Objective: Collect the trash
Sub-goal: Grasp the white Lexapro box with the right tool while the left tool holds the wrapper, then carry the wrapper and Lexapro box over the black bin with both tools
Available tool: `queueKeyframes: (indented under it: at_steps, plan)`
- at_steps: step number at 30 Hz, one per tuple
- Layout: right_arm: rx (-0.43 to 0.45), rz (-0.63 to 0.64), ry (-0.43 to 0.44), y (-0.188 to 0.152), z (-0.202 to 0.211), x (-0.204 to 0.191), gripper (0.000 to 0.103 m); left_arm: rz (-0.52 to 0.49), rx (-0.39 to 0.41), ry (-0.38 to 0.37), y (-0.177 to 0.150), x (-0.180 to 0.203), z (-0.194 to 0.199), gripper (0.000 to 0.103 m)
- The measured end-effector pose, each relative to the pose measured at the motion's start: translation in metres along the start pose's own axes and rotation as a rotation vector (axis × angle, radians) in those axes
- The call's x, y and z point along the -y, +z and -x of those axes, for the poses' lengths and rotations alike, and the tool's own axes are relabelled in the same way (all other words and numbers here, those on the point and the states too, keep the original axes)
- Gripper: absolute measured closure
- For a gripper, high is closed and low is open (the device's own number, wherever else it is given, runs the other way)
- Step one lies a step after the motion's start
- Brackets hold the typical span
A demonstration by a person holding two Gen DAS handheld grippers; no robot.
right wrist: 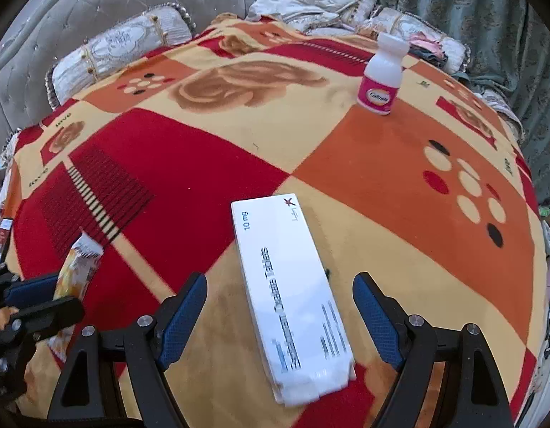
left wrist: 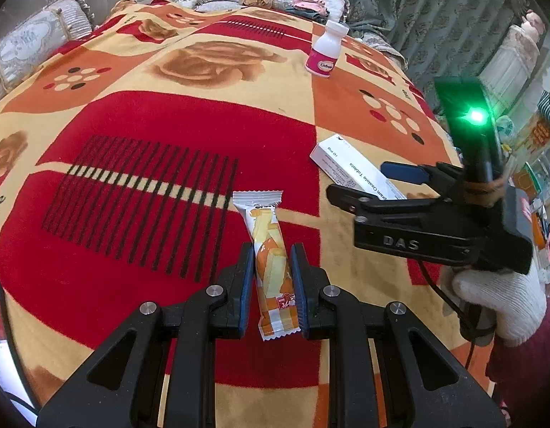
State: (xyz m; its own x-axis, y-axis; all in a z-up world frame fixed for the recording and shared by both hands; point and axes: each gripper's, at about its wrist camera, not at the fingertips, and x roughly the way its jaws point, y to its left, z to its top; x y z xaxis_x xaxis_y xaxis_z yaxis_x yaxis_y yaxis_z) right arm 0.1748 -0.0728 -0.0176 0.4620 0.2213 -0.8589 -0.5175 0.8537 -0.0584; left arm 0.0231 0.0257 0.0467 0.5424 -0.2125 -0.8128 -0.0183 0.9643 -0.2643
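The task is judged to be in an early stage: on the patterned blanket of the bed, three pieces of trash are seen, and none is shown to have been put away. An orange-and-white snack wrapper is gripped between the closed pads of the left tongs, near the front edge of the bed, though whether it is lifted clear of the blanket cannot be told. A white tablet box lies flat to the right of it, and the right tongs are held wide open on either side of the box, with neither pad touching it. A white bottle with a pink label stands upright, untouched, far back on the right. The box and the bottle are thus judged to be left to collect, and the wrapper to be deposited. No bin or bag is visible in either view. The print on the box is blurred, and the objects at the left and right edges of the views are too distorted to be identified. A gloved hand is seen holding the right tongs.
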Motion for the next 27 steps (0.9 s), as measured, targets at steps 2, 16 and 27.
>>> queueKeyframes:
  at_steps: [2,16,27]
  plan:
    - [-0.011,0.004,0.0,0.002,-0.006,-0.001,0.021,0.001,-0.003,0.0,0.0,-0.001,-0.002,0.085]
    - [-0.015,-0.003,0.038,-0.014,0.011,-0.01,0.062,0.003,-0.006,-0.038,-0.004,0.005,-0.003,0.085]
    - [0.028,-0.166,0.032,-0.086,0.072,0.018,0.062,-0.028,-0.021,-0.124,-0.012,0.017,-0.003,0.085]
